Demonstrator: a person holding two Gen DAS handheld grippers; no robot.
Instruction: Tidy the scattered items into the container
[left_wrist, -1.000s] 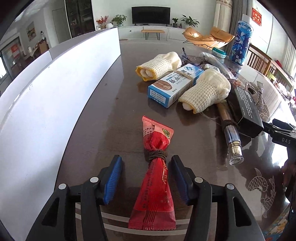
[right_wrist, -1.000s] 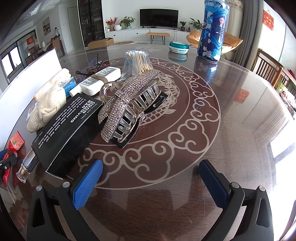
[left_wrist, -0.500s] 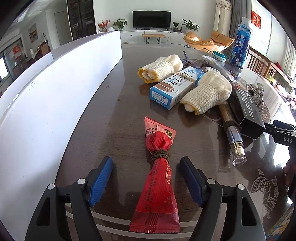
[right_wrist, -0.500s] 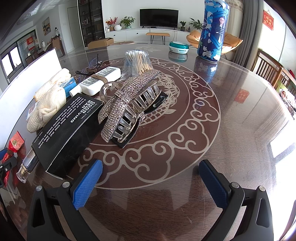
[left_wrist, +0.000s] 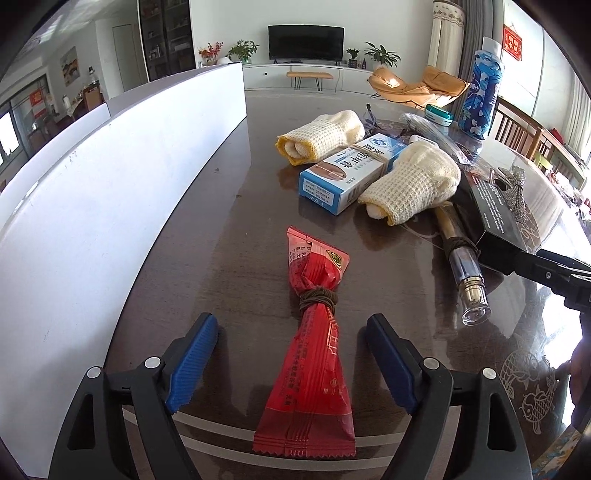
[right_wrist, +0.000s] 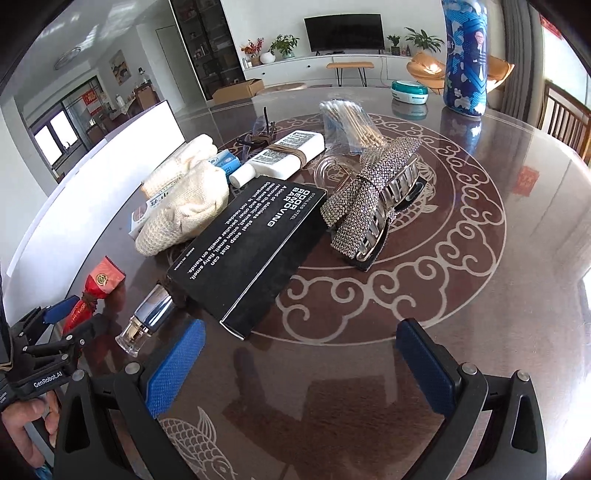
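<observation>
Dark glossy table (left_wrist: 229, 229) fills both views, pale scroll inlay on it in the right wrist view. White container wall (left_wrist: 110, 206) runs down the left side of the left wrist frame; same wall upper left in the right wrist frame.

Left gripper (left_wrist: 291, 365) at bottom centre of its frame, jaws opening, blue pads clear of the red snack packet (left_wrist: 314, 347) on both sides. Packet lies flat on the table between the pads, tied around the middle with a brown band, near the container wall but not in it.

Right gripper (right_wrist: 301, 363) at bottom of its frame, jaws wide apart, only bare table between the pads.

Black box (right_wrist: 255, 251) with white "ODOR REMOVING" print sits centre-left in the right wrist view, its near corner just above the gripper's left pad. Rhinestone hair claw (right_wrist: 369, 199) just right of the box. Two cream knit cloth rolls (left_wrist: 413, 181) upper centre of the left wrist frame, with a blue-and-white carton (left_wrist: 343, 173) between them. Small glass bottle (left_wrist: 465, 280) with a gold collar lies right of the packet, its far end under the black box. White tube (right_wrist: 280, 157) bound with a brown band above the box, bag of cotton swabs (right_wrist: 347, 125) right of it. Tall blue can (right_wrist: 465, 59) upright top right, teal round case (right_wrist: 410, 90) beside it.
</observation>
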